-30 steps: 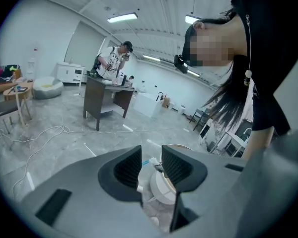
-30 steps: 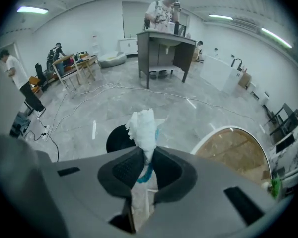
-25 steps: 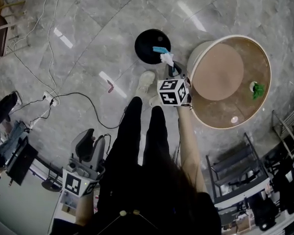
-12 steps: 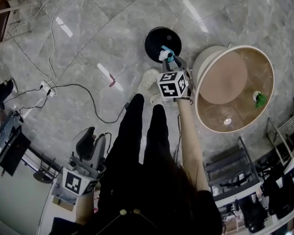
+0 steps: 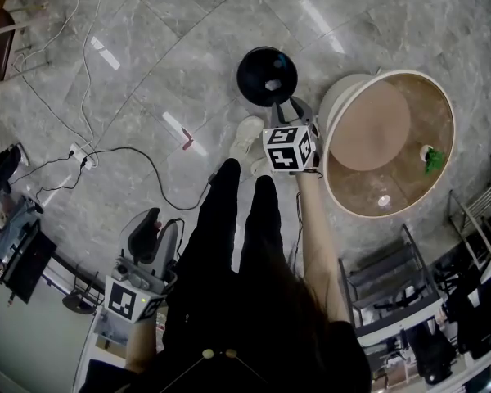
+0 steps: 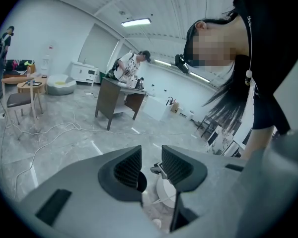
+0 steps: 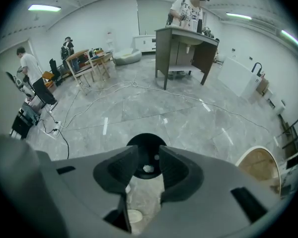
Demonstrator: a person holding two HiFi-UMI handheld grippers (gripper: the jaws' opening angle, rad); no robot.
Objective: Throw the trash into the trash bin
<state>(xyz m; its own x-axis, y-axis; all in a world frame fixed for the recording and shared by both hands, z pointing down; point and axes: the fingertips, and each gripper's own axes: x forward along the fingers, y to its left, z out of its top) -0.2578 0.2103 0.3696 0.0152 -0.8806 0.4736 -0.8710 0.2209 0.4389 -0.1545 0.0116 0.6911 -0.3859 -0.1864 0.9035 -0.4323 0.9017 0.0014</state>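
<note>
Item: trash bin (image 5: 262, 64), black, round, open-topped, standing on the grey marbled floor (image 5: 147, 47) just left of a round surface (image 5: 368, 129). Contents: one small white piece of trash (image 5: 272, 84) lying on the bin's bottom, touching nothing else that can be made out. Right tongs (image 5: 290, 105): pointed steeply down, poised just near of the bin's rim so that a released item would fall inside; jaws spread, nothing between them, the bin and trash showing through the gap. Left tongs (image 6: 150, 166): hanging low at the person's left side, well apart from the bin, jaws slightly parted and empty, apparently idle. Also present: a small green object (image 5: 432, 157) on the surface's right part; cables (image 5: 131, 158) trailing across the floor. Status, as judged: this piece delivered.
</note>
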